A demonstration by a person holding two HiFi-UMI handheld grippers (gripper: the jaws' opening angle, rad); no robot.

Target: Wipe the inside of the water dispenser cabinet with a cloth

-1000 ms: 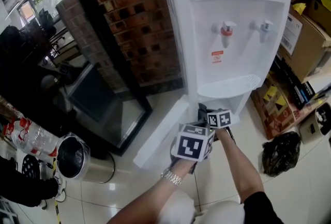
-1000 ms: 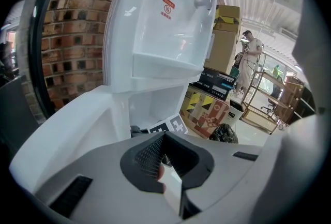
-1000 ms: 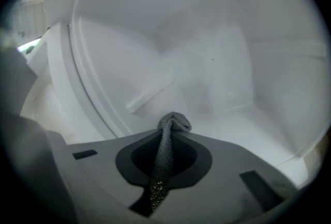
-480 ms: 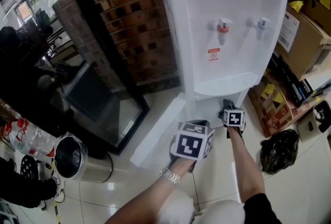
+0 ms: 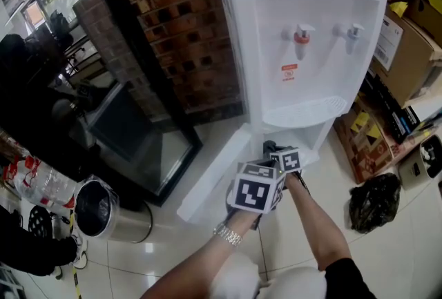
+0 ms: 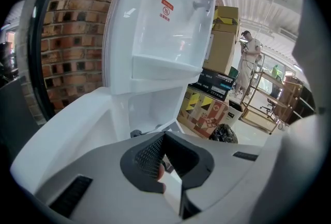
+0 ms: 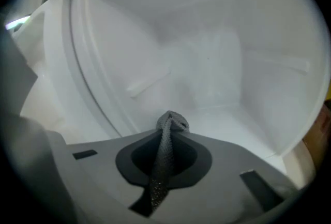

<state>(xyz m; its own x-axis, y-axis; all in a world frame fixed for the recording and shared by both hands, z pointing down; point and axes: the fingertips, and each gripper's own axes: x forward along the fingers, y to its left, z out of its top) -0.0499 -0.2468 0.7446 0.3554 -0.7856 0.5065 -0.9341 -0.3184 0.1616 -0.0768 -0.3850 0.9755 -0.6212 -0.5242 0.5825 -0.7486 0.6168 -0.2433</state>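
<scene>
The white water dispenser (image 5: 311, 7) stands against a brick wall, its lower cabinet (image 5: 304, 139) open and the door (image 5: 217, 173) swung out to the left. My right gripper (image 5: 276, 149) is at the cabinet mouth, shut on a grey cloth (image 7: 166, 135) that sticks up between its jaws. In the right gripper view the white cabinet floor (image 7: 222, 124) and back wall lie just ahead of the right gripper (image 7: 168, 125). My left gripper (image 5: 259, 187) hangs just below and left of the right one, outside the cabinet. In its own view the left gripper (image 6: 164, 137) is shut with nothing in it.
A steel bin (image 5: 97, 208) stands at the lower left and a dark-framed glass panel (image 5: 138, 142) leans by the brick wall (image 5: 186, 35). Cardboard boxes (image 5: 407, 49) and a black bag (image 5: 373, 201) crowd the right. A person (image 6: 248, 57) stands far off.
The right gripper with the cloth swept to the right side of the cabinet opening, then came back to the left. The left gripper has stayed where it was.
</scene>
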